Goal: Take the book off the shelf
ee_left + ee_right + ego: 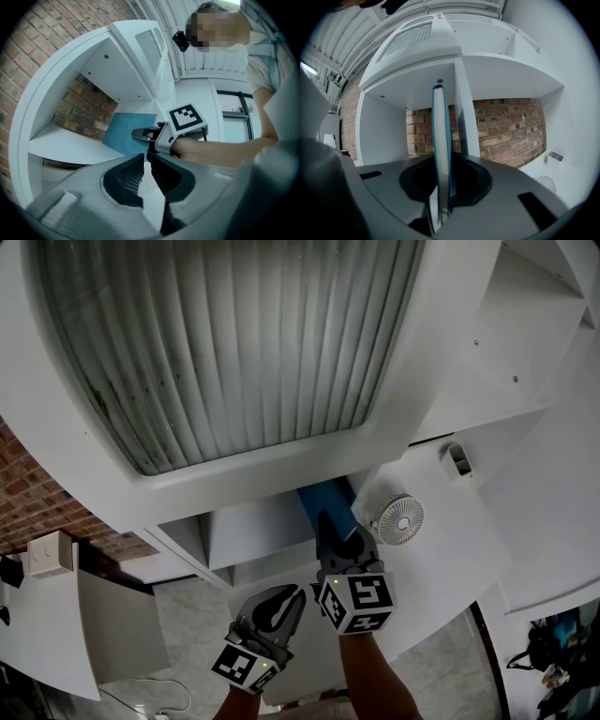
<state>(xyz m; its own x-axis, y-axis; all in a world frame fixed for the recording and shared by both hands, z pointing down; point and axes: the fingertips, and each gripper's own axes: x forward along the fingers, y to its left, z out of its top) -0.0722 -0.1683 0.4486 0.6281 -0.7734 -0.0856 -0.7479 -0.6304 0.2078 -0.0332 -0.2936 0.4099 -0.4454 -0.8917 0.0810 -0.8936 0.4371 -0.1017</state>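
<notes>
A thin blue book (323,501) stands upright in a compartment of the white shelf unit (246,532). My right gripper (328,521) reaches level into that compartment and is shut on the book's near edge. In the right gripper view the book (440,136) runs edge-on between the jaws of the right gripper (440,164), whose pads press both covers. The left gripper view shows the book (125,133) from the side, held by the right gripper (139,134). My left gripper (286,596) hangs lower left of it, shut and holding nothing.
A small white fan (397,518) sits on the white surface right of the book. A small grey fixture (457,458) is mounted farther right. Brick wall (506,126) backs the shelf compartments. A white wall box (49,552) sits at the left.
</notes>
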